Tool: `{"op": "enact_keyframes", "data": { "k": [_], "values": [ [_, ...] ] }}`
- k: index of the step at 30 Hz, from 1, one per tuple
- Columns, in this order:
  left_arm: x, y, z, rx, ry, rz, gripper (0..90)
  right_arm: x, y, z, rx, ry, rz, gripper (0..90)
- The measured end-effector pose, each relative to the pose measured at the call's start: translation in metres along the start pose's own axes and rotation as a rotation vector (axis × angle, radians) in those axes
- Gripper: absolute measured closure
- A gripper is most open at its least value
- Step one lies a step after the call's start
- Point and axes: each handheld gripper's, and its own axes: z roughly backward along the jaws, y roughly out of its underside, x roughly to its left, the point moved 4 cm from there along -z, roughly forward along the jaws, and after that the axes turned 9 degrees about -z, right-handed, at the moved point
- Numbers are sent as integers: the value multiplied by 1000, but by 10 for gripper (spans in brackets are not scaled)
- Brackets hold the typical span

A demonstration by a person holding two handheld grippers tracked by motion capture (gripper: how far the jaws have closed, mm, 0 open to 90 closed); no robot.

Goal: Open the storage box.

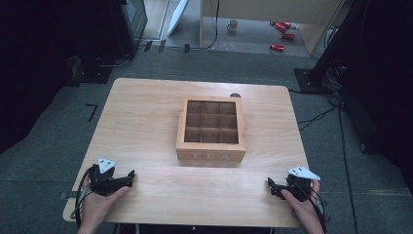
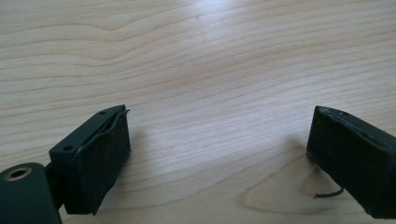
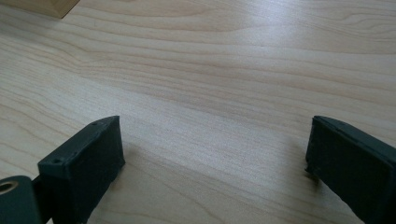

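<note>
Wooden tea box [image 1: 211,129], centre of bench [image 1: 146,112], lid shut, compartment contents too dark to discern; left claw [image 1: 130,176] and right claw [image 1: 271,185] near corners, both gaping, empty.

Surface [image 1: 146,126]: pale wood, visible grain, smooth, slight sheen. Tea box [image 1: 211,155]: light wood, matt, compartmented. Left hand-held gripper [image 2: 219,158]: black matt plastic jaws, faces slightly rough, brass-coloured insert near its base. Right hand-held gripper [image 3: 215,163]: same black matt plastic.
</note>
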Motion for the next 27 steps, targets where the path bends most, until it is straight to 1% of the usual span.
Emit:
{"op": "enact_keyframes", "data": {
  "k": [2,3,4,5,7,8,9,10,14,19,20,21,22,23,25,27],
  "values": [
    [-6,-3,-1,3,17,-23,69,0,0,0,0,0,0,38],
    [-6,-3,-1,3,17,-23,69,0,0,0,0,0,0,38],
    [-9,-5,-1,-8,19,-34,69,0,0,0,0,0,0,38],
    [-15,-10,-1,-23,44,-39,69,0,0,0,0,1,0,39],
    [-20,-17,-2,-37,78,-37,69,0,0,0,0,1,0,39],
    [-23,-21,-3,-41,87,-42,69,0,0,0,0,1,0,39],
    [-23,-21,-3,-41,87,-42,69,0,0,0,0,1,0,39],
    [-30,-30,-4,-55,102,-47,70,0,0,0,0,1,-1,39],
    [-44,-49,-7,-87,135,-57,74,0,0,0,0,1,0,39],
    [-63,-66,-12,-110,168,-90,82,0,0,0,-2,5,-3,41],
    [-66,-68,-12,-117,172,-93,115,1,0,1,-4,6,-5,52],
    [-69,-71,-12,-123,180,-103,127,1,1,1,-5,4,0,66],
    [-69,-71,-12,-123,180,-103,131,1,1,1,-5,4,0,66],
    [-75,-75,-14,-134,189,-106,133,2,0,3,-18,10,7,148],
    [-79,-78,-15,-135,202,-107,134,3,-1,4,-32,30,5,160],
    [-82,-81,-17,-136,213,-104,134,5,-3,5,-42,29,6,160]
  ]
}}
